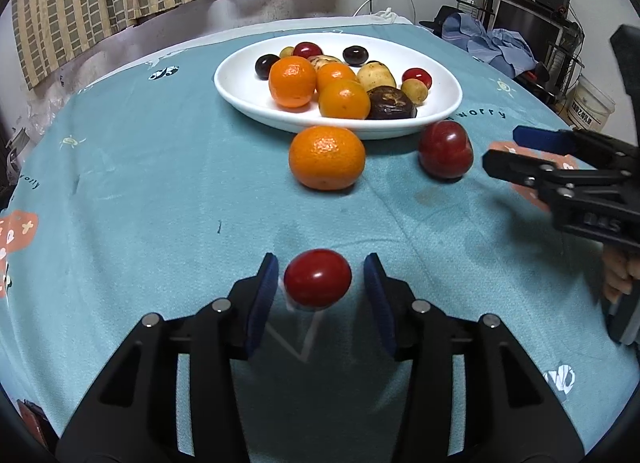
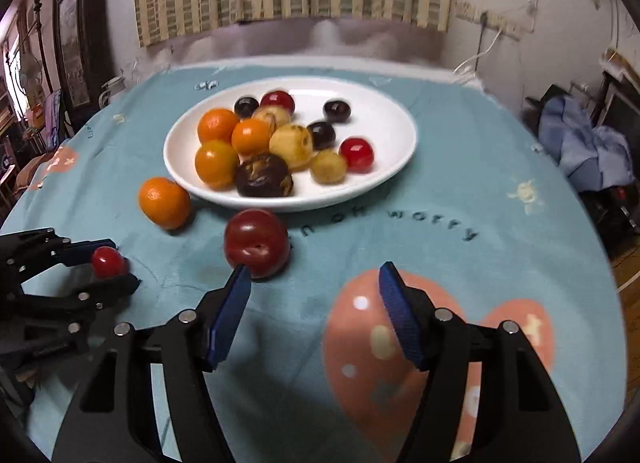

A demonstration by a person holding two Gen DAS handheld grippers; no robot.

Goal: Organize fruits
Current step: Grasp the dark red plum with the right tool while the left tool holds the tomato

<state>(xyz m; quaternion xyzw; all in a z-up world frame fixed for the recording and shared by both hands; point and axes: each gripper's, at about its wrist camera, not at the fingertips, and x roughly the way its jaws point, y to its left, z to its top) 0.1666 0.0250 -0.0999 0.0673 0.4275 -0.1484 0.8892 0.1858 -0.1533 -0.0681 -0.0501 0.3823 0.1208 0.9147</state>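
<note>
Between the spread pads of the left gripper (image 1: 318, 295), low in its frame, sits a small red fruit (image 1: 317, 278), untouched; only the right view shows the right gripper (image 2: 312, 303) wide open, empty, beside the plum (image 2: 256, 243) below the plate (image 2: 384, 111).

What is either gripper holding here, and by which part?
Nothing is held. The left gripper is open around a small red fruit on the tablecloth, pads clear of its sides. The right gripper is open and empty.
</note>
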